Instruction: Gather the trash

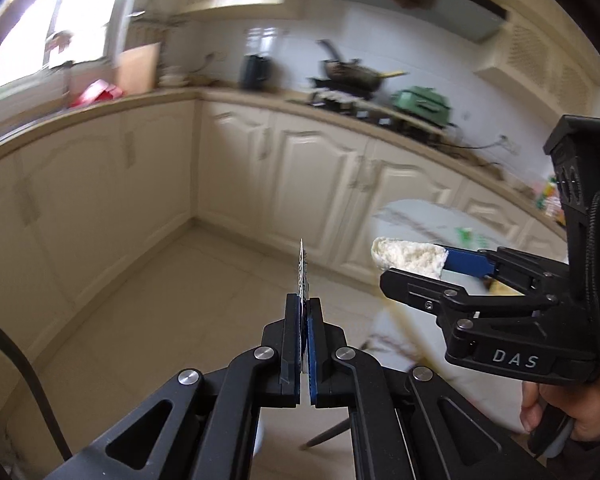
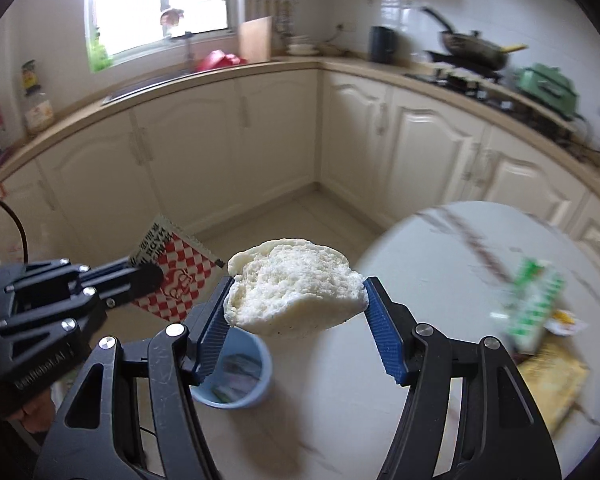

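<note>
A: What has the left claw [image 1: 303, 312] got?
B: Its pads are pressed flat together on a thin red-and-white checkered wrapper [image 2: 172, 270]. From the left wrist view you only see the wrapper's edge sticking up past the fingertips; from the right wrist view its printed face shows, held out over the floor.

A: And the right claw [image 2: 296, 300]?
B: Set fairly wide, gripping a torn piece of white bread [image 2: 294, 286] between its blue pads [image 2: 384, 336]. The bread spans the whole gap and touches both pads.

A: Where is the bin?
B: A blue bin [image 2: 256, 392] stands on the floor below the right claw, just beside the round marble counter [image 2: 440, 264]. There is already some trash inside, blurred.

A: Anything left on the counter?
B: A green-and-white packet [image 2: 532, 300] and a yellowish wrapper [image 2: 552, 380] near its right edge, both too blurred to read.

A: Can you see the person?
B: Only a hand [image 1: 556, 412] on the right claw's handle
</note>
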`<state>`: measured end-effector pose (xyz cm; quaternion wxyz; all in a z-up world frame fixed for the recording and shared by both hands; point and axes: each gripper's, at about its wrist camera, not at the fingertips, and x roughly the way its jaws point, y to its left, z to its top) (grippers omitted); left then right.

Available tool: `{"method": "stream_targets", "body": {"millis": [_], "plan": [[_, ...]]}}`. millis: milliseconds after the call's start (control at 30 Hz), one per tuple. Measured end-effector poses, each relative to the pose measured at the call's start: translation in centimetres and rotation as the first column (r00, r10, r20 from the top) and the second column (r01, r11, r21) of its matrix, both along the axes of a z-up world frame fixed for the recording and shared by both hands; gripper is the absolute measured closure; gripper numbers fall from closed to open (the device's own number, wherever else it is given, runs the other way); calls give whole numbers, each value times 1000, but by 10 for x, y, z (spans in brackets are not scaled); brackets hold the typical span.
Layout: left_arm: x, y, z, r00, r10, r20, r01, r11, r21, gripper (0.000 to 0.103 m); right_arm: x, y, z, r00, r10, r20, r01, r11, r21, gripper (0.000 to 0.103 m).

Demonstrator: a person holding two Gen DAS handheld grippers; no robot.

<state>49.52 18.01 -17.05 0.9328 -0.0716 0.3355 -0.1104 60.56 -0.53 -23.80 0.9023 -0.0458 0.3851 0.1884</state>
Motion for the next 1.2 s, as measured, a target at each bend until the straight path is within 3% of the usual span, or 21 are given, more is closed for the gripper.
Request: {"method": "stream_targets", "body": {"millis": [133, 233, 367, 467, 600, 667, 767, 967, 1067, 1133, 1200], "plan": [[-3, 47, -31, 993, 85, -87, -86, 996, -7, 103, 14, 60, -36, 996, 72, -56, -72, 997, 14, 41], [4, 76, -67, 974, 136, -181, -142, 990, -21, 103, 28, 99, -84, 984, 108, -142, -107, 994, 16, 40], [21, 110, -127, 928, 184, -323, -211, 976, -49, 103, 49, 133, -169, 943, 127, -309, -117, 992, 51, 40], [35, 123, -162, 897, 187, -401, -230, 971, -61, 103, 63, 145, -223, 907, 128, -401, -104, 991, 82, 40], [55, 130, -193, 863, 177, -473, -241, 968, -77, 103, 80, 148, -272, 874, 114, -473, -66, 991, 116, 37], [66, 137, -205, 849, 178, -497, -247, 966, -77, 103, 87, 142, -292, 854, 114, -507, -40, 987, 156, 29], [87, 138, -220, 834, 174, -524, -252, 964, -82, 103, 92, 136, -301, 865, 78, -495, -19, 992, 123, 19], [118, 136, -250, 809, 192, -556, -260, 965, -45, 99, 92, 129, -285, 888, 38, -458, 3, 996, 89, 13], [129, 127, -253, 792, 221, -569, -263, 965, 8, 81, 92, 128, -272, 906, 20, -423, 11, 997, 71, 11], [131, 126, -248, 793, 224, -567, -274, 962, -3, 67, 89, 124, -261, 914, 10, -406, 13, 998, 54, 11], [129, 128, -237, 799, 243, -550, -291, 957, 0, 66, 88, 124, -250, 922, 6, -387, 18, 998, 59, 11]]}}
